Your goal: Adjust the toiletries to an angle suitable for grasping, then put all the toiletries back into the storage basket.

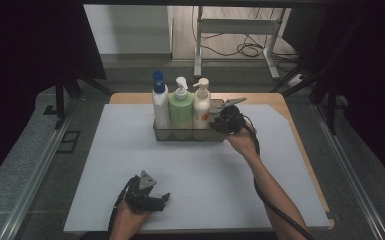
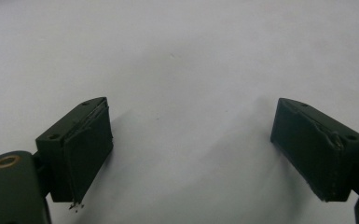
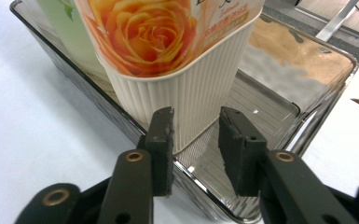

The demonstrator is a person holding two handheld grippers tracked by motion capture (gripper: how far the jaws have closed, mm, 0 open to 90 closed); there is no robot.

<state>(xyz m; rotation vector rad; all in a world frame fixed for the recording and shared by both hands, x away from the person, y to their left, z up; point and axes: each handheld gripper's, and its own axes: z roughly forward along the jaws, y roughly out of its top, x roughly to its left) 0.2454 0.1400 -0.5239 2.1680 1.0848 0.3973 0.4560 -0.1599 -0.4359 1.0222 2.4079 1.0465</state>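
Observation:
A clear tray (image 1: 187,135) at the back of the white mat (image 1: 130,165) holds three upright bottles: a white one with a blue cap (image 1: 160,107), a green pump bottle (image 1: 181,111) and a cream pump bottle (image 1: 201,107). My right gripper (image 1: 225,120) is at the tray's right end. In the right gripper view its jaws stand a little apart (image 3: 196,116) astride the tray's wall (image 3: 307,126), with a gap at each pad. Just behind them is the cream bottle (image 3: 182,84) with its rose label, with the green bottle (image 3: 70,23) beyond it. My left gripper (image 1: 162,200) rests near the front edge, open (image 2: 191,121) over bare mat.
The mat lies on a wooden table (image 1: 300,145) whose edge shows at the right and back. Metal rails (image 1: 350,175) run along both sides. A white desk frame (image 1: 240,30) and cables stand on the floor behind the table.

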